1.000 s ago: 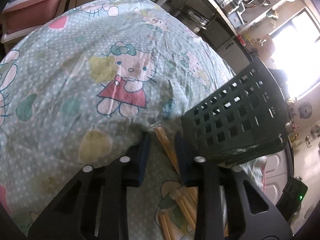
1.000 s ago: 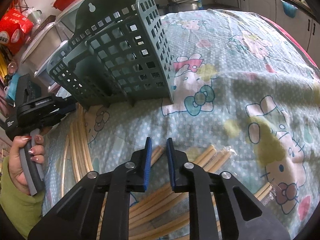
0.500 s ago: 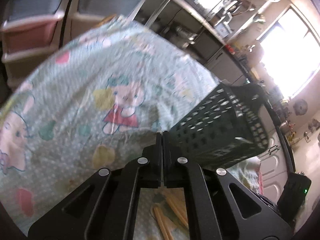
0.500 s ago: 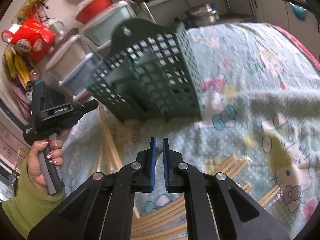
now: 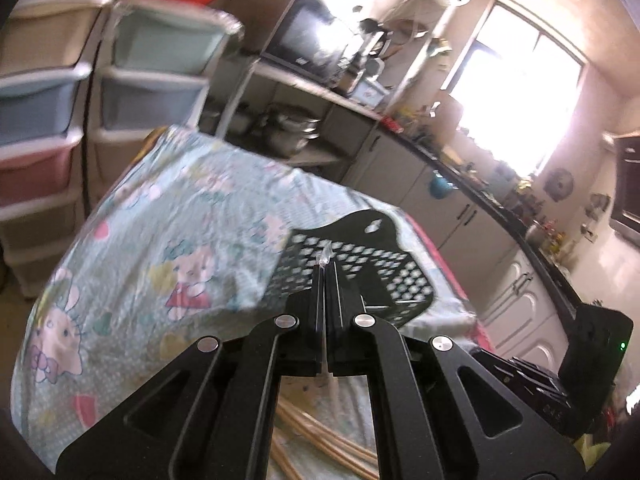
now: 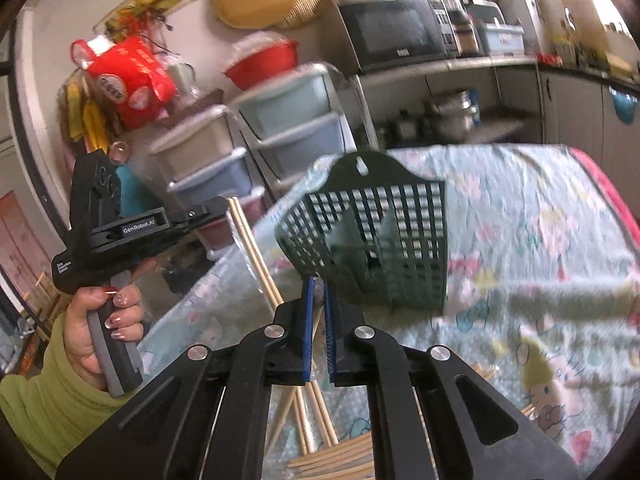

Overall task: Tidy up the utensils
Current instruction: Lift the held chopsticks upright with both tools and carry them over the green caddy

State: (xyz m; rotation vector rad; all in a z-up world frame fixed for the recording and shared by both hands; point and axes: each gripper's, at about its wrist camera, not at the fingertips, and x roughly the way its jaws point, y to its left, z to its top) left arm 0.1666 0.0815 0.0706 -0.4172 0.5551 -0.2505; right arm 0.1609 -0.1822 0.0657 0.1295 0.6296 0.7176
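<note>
Both grippers are raised above a table with a cartoon-cat cloth [image 5: 168,240]. My left gripper [image 5: 324,276] is shut on a plastic-wrapped pair of wooden chopsticks, whose clear wrapper tip [image 5: 326,254] pokes out past the fingertips. In the right wrist view a hand holds this left gripper [image 6: 216,210], and its chopsticks [image 6: 252,252] slant down from it. My right gripper [image 6: 316,284] is shut on another wrapped chopstick pair [image 6: 317,320] seen between its blue pads. A dark green slotted utensil basket [image 6: 372,240] [image 5: 360,276] stands just beyond both grippers. Several more chopsticks [image 6: 332,456] [image 5: 320,432] lie on the cloth below.
Stacked plastic drawer units [image 5: 132,80] [image 6: 280,128] stand behind the table's far edge. A counter with a microwave [image 6: 392,32], pots on a shelf [image 6: 456,112] and cabinets [image 5: 460,216] runs along the wall. A green sleeve [image 6: 40,396] is at the left.
Both grippers closed on wrapped chopsticks lying on the cloth and lifted them. Both views rose and tilted up, so the basket now sits lower and the kitchen shows.
</note>
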